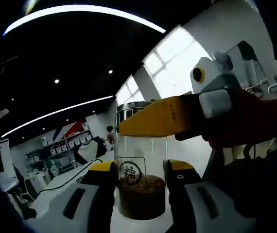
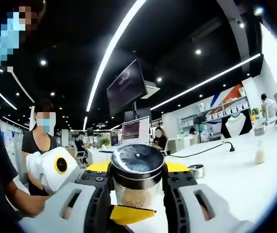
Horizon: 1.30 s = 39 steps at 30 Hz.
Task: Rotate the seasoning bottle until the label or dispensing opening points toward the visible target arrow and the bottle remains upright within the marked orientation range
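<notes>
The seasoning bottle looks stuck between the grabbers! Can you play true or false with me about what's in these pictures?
1. The seasoning bottle is clear glass with brown grains in the bottom. True.
2. The bottle is lying flat on its side. False: it stands upright between the left gripper's jaws in the left gripper view.
3. The bottle's lid is shiny and dark. True.
4. The right gripper is wide open and far from the bottle. False: its jaws sit on both sides of the bottle just under the lid.
5. A round mark with a character is on the glass. True, seen in the left gripper view.
6. The white table is bright red. False: it is white.
</notes>
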Each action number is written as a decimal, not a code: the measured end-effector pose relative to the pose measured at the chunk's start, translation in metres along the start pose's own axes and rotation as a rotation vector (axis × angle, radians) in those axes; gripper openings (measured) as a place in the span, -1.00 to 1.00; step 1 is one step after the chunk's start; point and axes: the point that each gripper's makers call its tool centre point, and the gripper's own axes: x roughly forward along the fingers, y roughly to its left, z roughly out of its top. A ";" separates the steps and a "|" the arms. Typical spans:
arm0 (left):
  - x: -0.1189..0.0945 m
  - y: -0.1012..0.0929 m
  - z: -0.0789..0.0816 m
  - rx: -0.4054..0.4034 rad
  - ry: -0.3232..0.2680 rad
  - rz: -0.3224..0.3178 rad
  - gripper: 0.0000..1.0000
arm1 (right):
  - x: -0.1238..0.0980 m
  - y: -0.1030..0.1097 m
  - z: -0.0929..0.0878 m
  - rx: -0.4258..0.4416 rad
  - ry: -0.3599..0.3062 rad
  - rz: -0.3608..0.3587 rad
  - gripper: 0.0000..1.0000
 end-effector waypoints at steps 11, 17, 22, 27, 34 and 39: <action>-0.006 -0.017 0.003 -0.438 -0.108 -0.336 -0.15 | -0.008 0.014 0.005 -0.116 0.093 0.286 -0.23; -0.006 -0.015 0.000 -0.432 -0.103 -0.302 -0.16 | -0.004 0.019 0.003 -0.110 0.098 0.345 -0.22; 0.000 0.010 -0.001 -0.310 -0.083 -0.029 -0.18 | 0.006 0.001 0.009 -0.038 0.061 0.166 -0.24; 0.003 0.012 -0.010 -0.267 -0.041 0.065 -0.18 | 0.017 -0.006 0.000 -0.098 0.073 0.010 -0.22; 0.002 0.007 -0.010 -0.377 -0.090 -0.114 -0.15 | 0.018 0.008 -0.003 -0.237 0.133 0.156 -0.24; -0.002 0.008 -0.004 -0.408 -0.126 -0.137 -0.15 | 0.017 0.010 0.005 -0.160 0.114 0.241 -0.23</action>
